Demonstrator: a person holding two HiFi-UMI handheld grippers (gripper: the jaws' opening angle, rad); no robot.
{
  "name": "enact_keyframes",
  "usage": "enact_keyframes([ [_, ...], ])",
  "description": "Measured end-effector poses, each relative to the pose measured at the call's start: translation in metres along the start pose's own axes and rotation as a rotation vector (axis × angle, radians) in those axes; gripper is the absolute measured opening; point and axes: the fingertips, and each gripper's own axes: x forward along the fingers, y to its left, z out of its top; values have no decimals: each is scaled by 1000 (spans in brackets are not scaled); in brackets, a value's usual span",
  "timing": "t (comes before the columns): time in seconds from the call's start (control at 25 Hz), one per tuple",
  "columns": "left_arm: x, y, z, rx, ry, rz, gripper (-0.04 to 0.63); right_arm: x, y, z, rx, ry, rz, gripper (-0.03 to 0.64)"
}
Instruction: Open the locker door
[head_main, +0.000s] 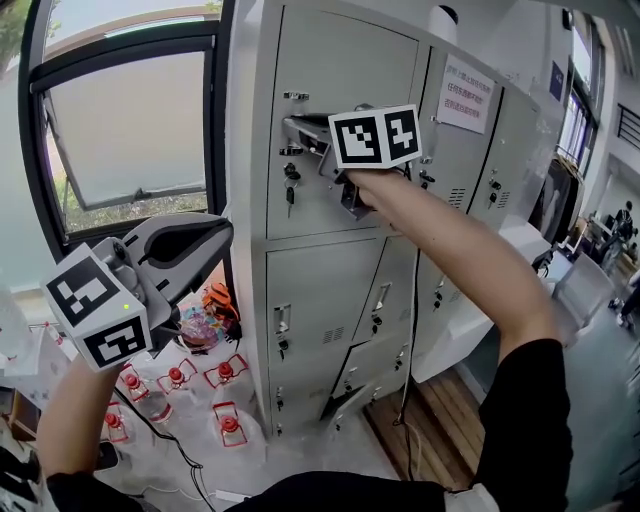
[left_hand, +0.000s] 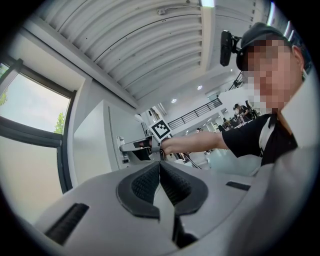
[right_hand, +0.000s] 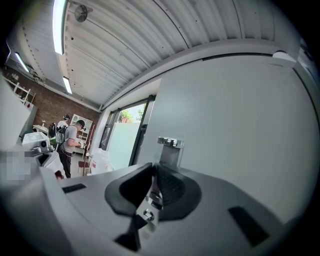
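1. locate the locker door (head_main: 345, 60): top row, left-most column of the locker bank (head_main: 248, 250), apparently shut and flush with its frame.
2. check the right gripper (head_main: 298, 135): pinching the door handle (right_hand: 151, 199), a shiny metal piece clamped between the pads, near the door's left edge at about mid height.
3. check the left gripper (head_main: 222, 235): pressed together on nothing, held low and well apart from the lockers, on the side of the window (head_main: 130, 140).
4. note orientation: door face pointing out at the person, long axis upright. handle on the left edge, so hinges judged to sit on the right edge (not visible).
5. squeeze firmly before pulling; a thin, smooth metal handle will likely slip from the pads under a loose grip.
6. pull straight out from the door face first, then follow an arc swinging toward the right edge. avoid twisting the wrist against the handle.
7. if the door resists, suspect the lock: key (head_main: 290, 190) hanging just below the handle.
8. hold the left gripper clear of the door's swing path.
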Motion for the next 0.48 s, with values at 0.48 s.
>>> enact_keyframes([
  [0.48, 27, -14, 9, -4, 28, 11, 17, -31, 17, 5, 25, -24, 150, 40],
])
